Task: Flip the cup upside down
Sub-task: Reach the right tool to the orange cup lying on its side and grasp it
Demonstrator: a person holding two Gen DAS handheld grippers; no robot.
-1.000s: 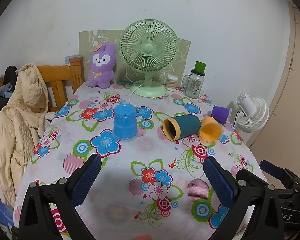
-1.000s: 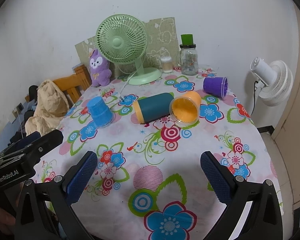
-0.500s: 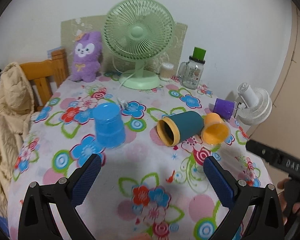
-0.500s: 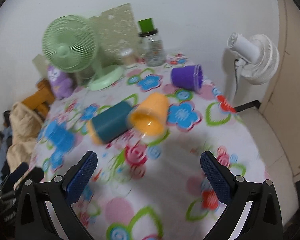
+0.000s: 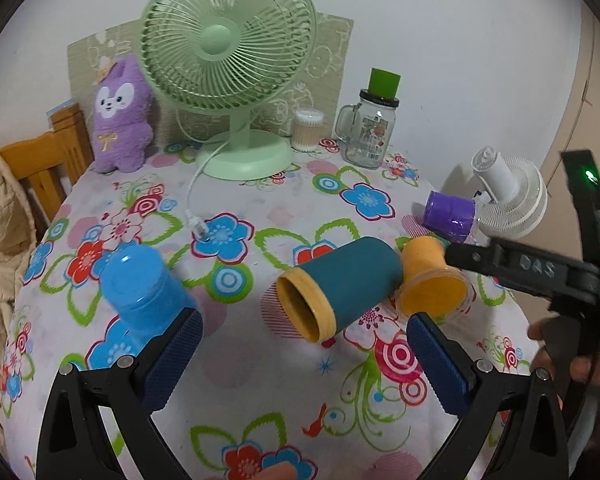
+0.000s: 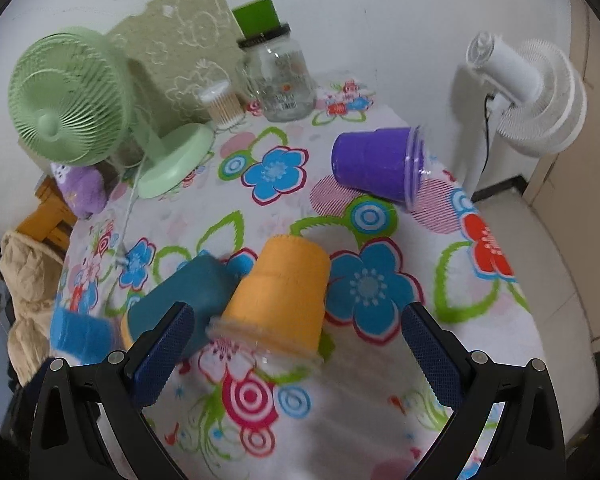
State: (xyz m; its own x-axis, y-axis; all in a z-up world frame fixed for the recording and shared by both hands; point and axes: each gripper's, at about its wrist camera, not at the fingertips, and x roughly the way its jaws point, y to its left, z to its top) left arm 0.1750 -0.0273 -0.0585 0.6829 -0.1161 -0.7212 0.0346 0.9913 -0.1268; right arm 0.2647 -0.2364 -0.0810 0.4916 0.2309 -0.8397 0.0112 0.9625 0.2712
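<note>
On the bench [image 5: 260,372], covered in a flower-print cloth, an orange plastic cup [image 6: 280,300] lies on its side with its open rim toward the near edge. In the right wrist view it sits between the wide-apart blue pads of the right gripper [image 6: 298,344], just beyond the fingertips, nearer the left one; the gripper holds nothing. Touching the orange cup on its left lies a dark teal cylindrical cup with a tan rim [image 5: 340,284], also on its side, mouth facing near and left. Farther right, near the bench's edge, a purple plastic cup [image 6: 376,166] lies on its side.

The left gripper [image 5: 302,346] also stands spread and empty. The teal cup lies just beyond and between its fingertips, and a blue plastic cup [image 5: 144,284], standing upside down, is just beside its left pad. In that view the right gripper's black body reaches in from the right over the orange cup.

At the far side stand a pale green desk fan [image 5: 228,60], a purple plush rabbit [image 5: 120,120] and a glass jar with a green lid [image 5: 372,128].
</note>
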